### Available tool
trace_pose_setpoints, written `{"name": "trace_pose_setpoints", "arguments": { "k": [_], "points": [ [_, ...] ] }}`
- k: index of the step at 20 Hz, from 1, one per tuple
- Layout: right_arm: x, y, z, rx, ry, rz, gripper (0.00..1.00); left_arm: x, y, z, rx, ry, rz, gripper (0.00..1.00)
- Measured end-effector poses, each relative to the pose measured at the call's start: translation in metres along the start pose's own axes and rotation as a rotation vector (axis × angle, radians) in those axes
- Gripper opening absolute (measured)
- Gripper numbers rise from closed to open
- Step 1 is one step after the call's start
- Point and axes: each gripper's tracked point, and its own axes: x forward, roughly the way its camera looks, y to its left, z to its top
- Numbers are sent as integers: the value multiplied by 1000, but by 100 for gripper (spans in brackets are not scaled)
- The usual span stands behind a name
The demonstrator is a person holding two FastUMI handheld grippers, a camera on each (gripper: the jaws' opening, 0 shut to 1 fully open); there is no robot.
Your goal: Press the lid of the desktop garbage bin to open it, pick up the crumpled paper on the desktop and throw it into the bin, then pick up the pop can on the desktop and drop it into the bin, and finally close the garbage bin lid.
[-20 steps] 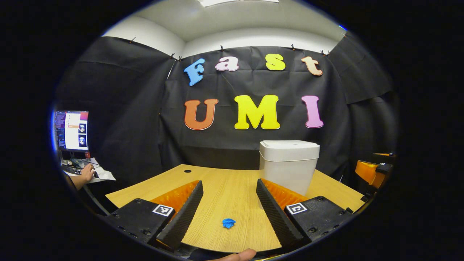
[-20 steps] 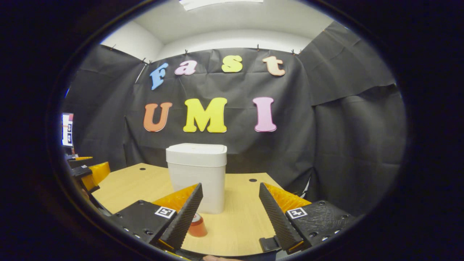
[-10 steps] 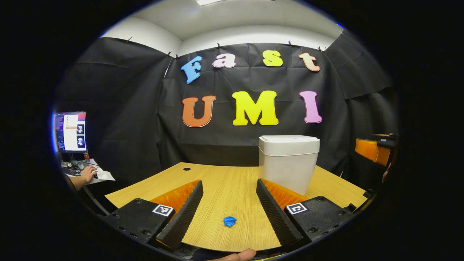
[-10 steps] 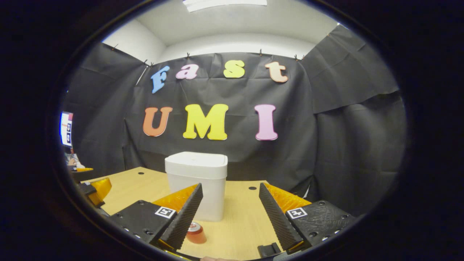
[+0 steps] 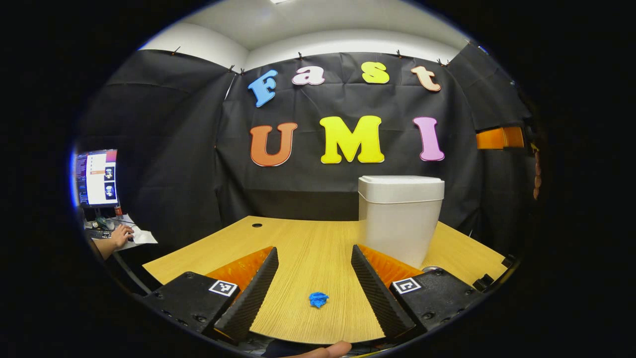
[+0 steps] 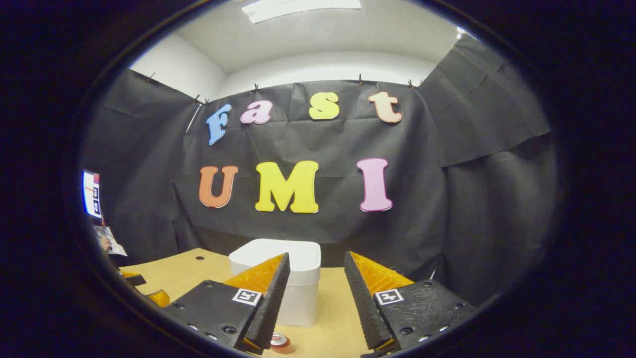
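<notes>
Garbage bin [image 6: 278, 278], white with its lid [image 6: 276, 256] down flat, stands just ahead of the right gripper [image 6: 313, 293], a little below it and slightly to its left. That gripper's jaws are spread apart and grasp nothing; it hovers above lid height, apparently lined up for the press. Directly under its left finger, at the foot of the bin, the red pop can [image 6: 280, 341] stands on the wooden desktop [image 6: 343, 308].

The left gripper [image 5: 313, 278] hangs low over the desktop [image 5: 298, 243], its jaws likewise released and empty. Between its fingers, just ahead on the wood, lies the small blue crumpled paper [image 5: 318, 299]. The bin [image 5: 400, 219] rises beyond its right finger, lid [image 5: 401, 189] closed. Far off to its left a person's hand [image 5: 120, 234] rests by a lit monitor [image 5: 97, 177].

Judging from this, nothing in the task is done yet: the lid is unopened, paper and can are both on the desk, and the final closing lies ahead.
</notes>
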Motion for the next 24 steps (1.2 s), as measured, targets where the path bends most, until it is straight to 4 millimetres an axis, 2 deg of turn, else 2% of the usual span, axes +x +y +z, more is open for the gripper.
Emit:
{"name": "trace_pose_setpoints", "arguments": {
  "k": [2,3,4,6,8,10,12,15,19,24],
  "points": [
    [9,10,1,41,30,33,52,3,3,-5,-11,10,6,97],
    [17,9,3,56,40,31,48,4,4,-7,-16,18,10,97],
    [22,7,4,59,53,22,30,4,5,-8,-19,23,14,97],
    [32,16,6,39,74,50,1,5,9,-10,-25,24,21,98],
    [40,23,11,-5,72,66,0,5,9,-12,-29,28,21,97],
    [52,24,28,-53,26,49,1,7,10,-15,-32,34,24,98],
    [68,26,30,-84,27,33,1,9,9,-21,-31,46,23,98],
    [92,50,13,-75,113,85,0,12,11,-25,-32,59,25,98],
    [123,68,-13,-88,224,125,0,13,17,-30,-42,69,39,98],
    [142,67,-59,-64,346,127,1,15,18,-34,-14,71,43,98]
  ]
}}
